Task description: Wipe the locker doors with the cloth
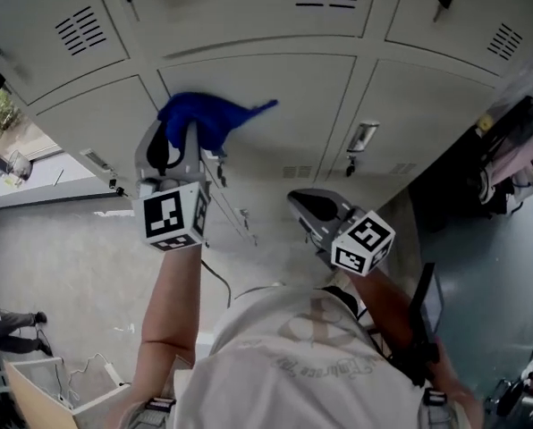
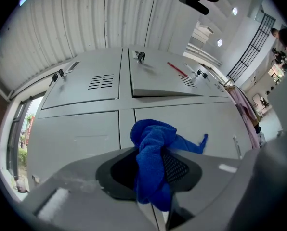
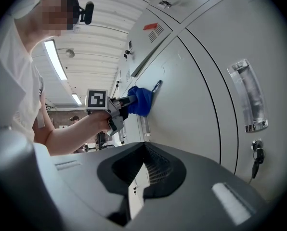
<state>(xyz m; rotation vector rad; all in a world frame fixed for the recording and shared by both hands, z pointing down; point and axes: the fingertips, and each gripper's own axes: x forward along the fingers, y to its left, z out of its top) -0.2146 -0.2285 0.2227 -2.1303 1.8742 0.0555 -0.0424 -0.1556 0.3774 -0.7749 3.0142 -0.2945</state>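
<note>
The left gripper [image 1: 179, 146] is clamped on the blue cloth [image 1: 208, 114] and presses it against a locker door [image 1: 284, 88] near that door's left edge. The right gripper [image 1: 316, 208] hangs nearby, empty with its jaws together. Wiping appears to be under way, and most doors likely remain.

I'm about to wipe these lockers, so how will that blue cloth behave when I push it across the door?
Probably floppy: the blue cloth bunches in folds in the left tool, with a loose corner trailing off. Likely light, since that one pinch seems to hold it. Its nubby pile should drag rather than slip on the smooth locker door.
</note>
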